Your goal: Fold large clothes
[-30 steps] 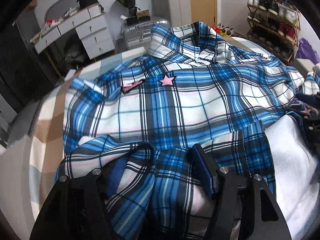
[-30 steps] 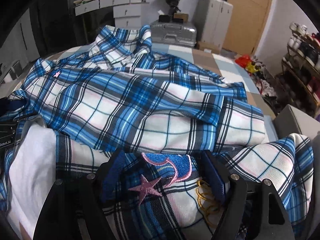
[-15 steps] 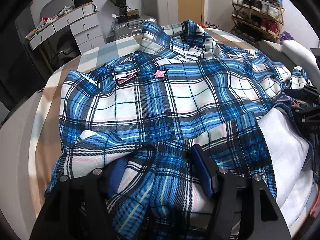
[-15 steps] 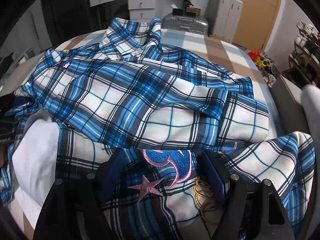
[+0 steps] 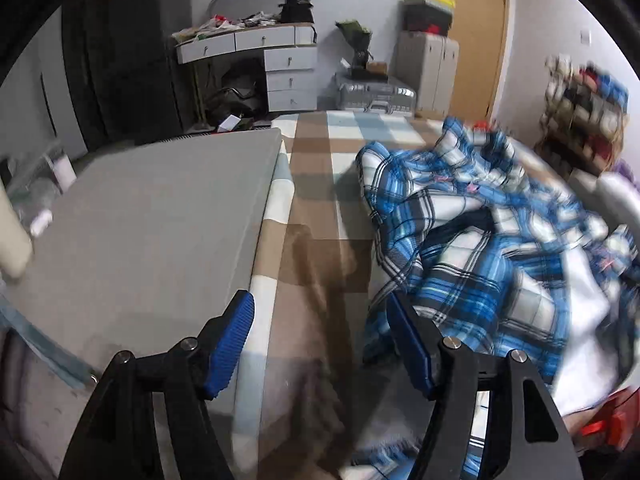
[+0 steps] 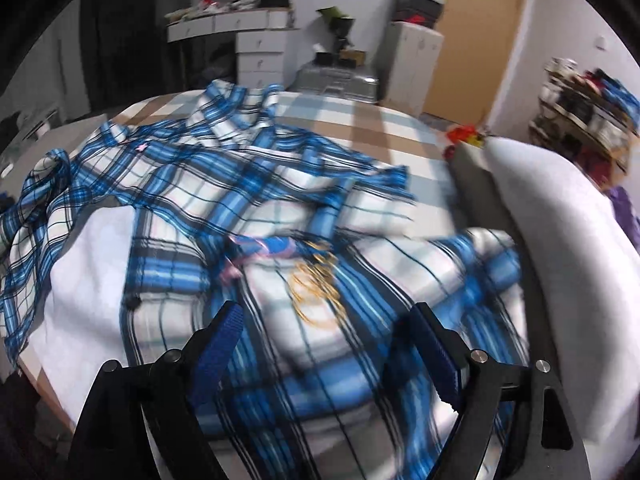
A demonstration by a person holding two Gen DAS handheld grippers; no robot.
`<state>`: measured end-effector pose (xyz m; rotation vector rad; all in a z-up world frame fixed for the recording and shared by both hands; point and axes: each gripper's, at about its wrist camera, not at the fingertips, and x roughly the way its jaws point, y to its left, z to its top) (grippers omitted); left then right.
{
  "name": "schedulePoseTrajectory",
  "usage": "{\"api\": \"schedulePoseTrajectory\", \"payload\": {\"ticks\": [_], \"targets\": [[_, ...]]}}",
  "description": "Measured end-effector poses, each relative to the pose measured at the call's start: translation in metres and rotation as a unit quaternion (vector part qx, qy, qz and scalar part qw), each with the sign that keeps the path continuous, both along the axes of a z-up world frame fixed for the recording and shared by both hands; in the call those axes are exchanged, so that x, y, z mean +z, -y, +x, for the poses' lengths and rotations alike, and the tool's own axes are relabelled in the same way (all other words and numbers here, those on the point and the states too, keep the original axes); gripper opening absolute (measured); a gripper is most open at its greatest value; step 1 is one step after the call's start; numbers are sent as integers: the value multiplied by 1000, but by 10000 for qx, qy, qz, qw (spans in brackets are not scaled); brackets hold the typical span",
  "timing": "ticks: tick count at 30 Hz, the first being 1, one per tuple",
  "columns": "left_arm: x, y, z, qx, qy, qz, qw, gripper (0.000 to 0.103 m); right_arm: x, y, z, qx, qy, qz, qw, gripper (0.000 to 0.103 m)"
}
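- Behind the bed, the bedroom holds a white desk with drawers [image 5: 280,60], a silver suitcase [image 5: 374,94], a wooden door [image 5: 466,36] and a shoe rack [image 5: 584,116] by the right wall.
- A checked bedsheet [image 5: 320,216] in brown, pale blue and white covers the bed; a grey board [image 5: 160,220] lies along its left edge.
- The blue plaid shirt [image 6: 256,184] lies bunched on the sheet, its white lining [image 6: 92,264] turned up on the left and gold embroidery [image 6: 316,292] near the middle.
- A grey-white cushion [image 6: 560,240] sits just right of the shirt.
- The left gripper [image 5: 320,332] is opening, jaws wide and empty over bare sheet, with the shirt just beside its right finger.
- The right gripper [image 6: 324,340] is opening wide; shirt cloth lies between the pads [image 6: 220,340], which do not press on it.
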<state>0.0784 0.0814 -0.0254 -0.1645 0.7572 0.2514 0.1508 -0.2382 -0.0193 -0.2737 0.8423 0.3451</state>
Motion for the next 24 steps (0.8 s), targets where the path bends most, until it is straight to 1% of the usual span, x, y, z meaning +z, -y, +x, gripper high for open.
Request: {"api": "schedulePoseTrajectory", "payload": {"ticks": [1,2,4,5,6,7,8,9,10,11,12,13,15,17,18,19,20,21,22,23,24], "targets": [[5,7,2,-219,117,-176,9995,65,1,2,-4,-48,-4,70,10000,85],[10,19,8,-518,211,-232,9982,65,1,2,-5,-59,-21,151,9999,85],[14,47,22,-1008,299,-112,9944,65,1,0,-9,-39,-17,268,9996,85],[12,60,35,-1225,245,-19,9922,65,2,-3,-10,4,0,317,9995,85],[7,69,48,-1383,110,88,9903,65,3,-6,-11,37,15,346,9994,85],[-4,82,67,-1487,-136,301,9883,65,6,-9,-13,97,41,373,9992,85],[-14,85,77,-1432,-331,499,9879,55,7,-10,-15,138,66,381,9992,85],[-21,79,79,-1334,-443,616,9881,37,8,-10,-18,169,97,367,9991,85],[-25,70,82,-1283,-552,590,9884,0,10,-11,-21,185,134,333,9992,85],[-24,60,80,-1231,-562,389,9900,0,12,-9,-24,193,174,297,9992,85],[-22,49,71,-1179,-411,164,9920,0,13,-6,-28,186,202,288,9992,85],[-17,32,59,-1012,-275,-66,9945,0,15,0,-31,147,221,295,9992,85],[-14,6,34,-527,-255,-241,9980,0,16,10,-33,30,221,327,9992,85],[-18,-16,9,-140,-347,-470,9982,0,15,23,-33,-187,176,441,9987,85],[-23,-22,-3,-83,-420,-682,9967,0,14,29,-31,-329,146,483,9982,85],[-27,-23,-13,-69,-458,-828,9955,4,12,34,-27,-474,116,526,9974,85],[-29,-22,-17,-29,-499,-851,9951,16,11,37,-24,-564,89,570,9967,85],[-29,-19,-19,41,-534,-774,9956,26,10,40,-20,-634,57,633,9960,85],[-27,-14,-20,60,-514,-689,9963,49,9,41,-15,-685,12,724,9950,85],[-22,-7,-22,40,-409,-630,9972,59,10,41,-12,-701,-5,785,9945,85],[-17,-5,-19,-18,-252,-598,9979,59,11,40,-11,-707,10,813,9942,85]]}}
